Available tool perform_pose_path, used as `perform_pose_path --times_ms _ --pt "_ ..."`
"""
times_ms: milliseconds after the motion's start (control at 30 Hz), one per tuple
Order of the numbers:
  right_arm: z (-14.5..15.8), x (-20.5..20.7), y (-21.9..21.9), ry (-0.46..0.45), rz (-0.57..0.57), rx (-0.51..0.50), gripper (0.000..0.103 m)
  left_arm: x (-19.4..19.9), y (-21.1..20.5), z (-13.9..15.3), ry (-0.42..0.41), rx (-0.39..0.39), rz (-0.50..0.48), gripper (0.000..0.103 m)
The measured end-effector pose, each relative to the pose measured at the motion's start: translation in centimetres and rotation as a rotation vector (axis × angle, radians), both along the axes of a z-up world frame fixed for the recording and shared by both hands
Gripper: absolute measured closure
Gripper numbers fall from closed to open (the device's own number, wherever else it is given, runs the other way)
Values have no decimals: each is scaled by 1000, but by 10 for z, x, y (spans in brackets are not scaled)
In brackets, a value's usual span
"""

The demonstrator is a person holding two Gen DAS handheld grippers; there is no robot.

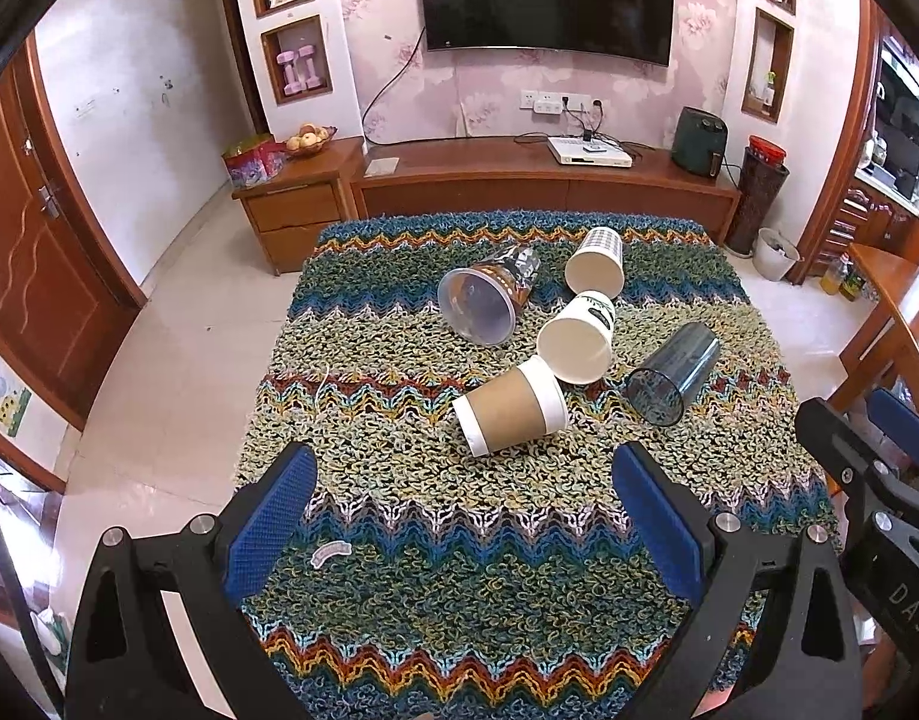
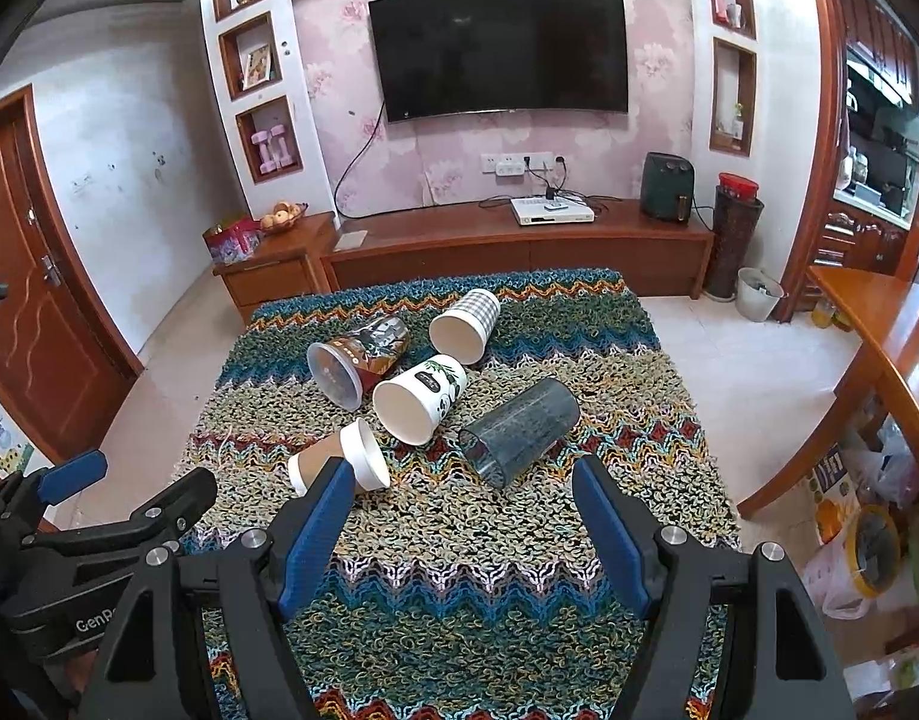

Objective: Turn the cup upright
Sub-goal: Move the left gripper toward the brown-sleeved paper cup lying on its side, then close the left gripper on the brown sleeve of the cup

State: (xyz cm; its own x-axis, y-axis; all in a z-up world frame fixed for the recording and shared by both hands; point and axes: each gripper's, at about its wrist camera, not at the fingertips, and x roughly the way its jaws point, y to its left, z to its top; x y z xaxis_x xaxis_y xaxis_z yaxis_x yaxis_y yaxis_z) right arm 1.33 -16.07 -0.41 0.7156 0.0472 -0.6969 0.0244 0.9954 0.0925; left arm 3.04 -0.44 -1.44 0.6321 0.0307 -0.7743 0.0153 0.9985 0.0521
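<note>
Five cups are lying on their sides in a loose cluster on the zigzag-patterned woven cloth (image 1: 459,540) covering the table, around the middle of both views. The brown cup (image 1: 510,406) with white bands at each end is lying nearest the grippers, its wide mouth turned away to the right. Touching it, the panda cup (image 1: 579,339), white with a green and black print, is showing its open mouth toward the cameras. To its right the dark see-through tumbler (image 1: 672,373) is lying apart, mouth facing forward. Behind, the clear cup with a brown printed wrap (image 1: 489,294) and the checked white cup (image 1: 596,267) are also showing their mouths. All the visible interiors are looking bare.

The left gripper (image 1: 462,516) is hovering over the near part of the cloth with its blue-padded fingers (image 1: 273,516) spread wide, holding nothing. The right gripper (image 2: 462,525) is likewise spread wide and holding nothing; in its own view its left finger is covering part of the brown cup (image 2: 339,462).

At the lower edges each view is being cut off by black gripper frames. A fruit bowl (image 1: 308,141) is sitting on the cabinet (image 1: 291,192) in the upper left, its fruit too small to identify.
</note>
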Motion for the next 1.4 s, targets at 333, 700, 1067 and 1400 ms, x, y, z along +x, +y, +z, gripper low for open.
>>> perform_pose_path --times_ms 333,700,1067,1400 --pt "-9 12 -3 17 -27 -7 27 13 -2 -8 4 22 -49 4" --pt "-28 30 -7 61 -45 -13 27 37 -11 -28 45 91 -185 4" --pt "-48 47 -13 118 -50 2 27 71 -18 -67 149 184 -372 4" --pt "-61 57 -14 152 -48 13 27 109 -25 -104 270 226 -534 4"
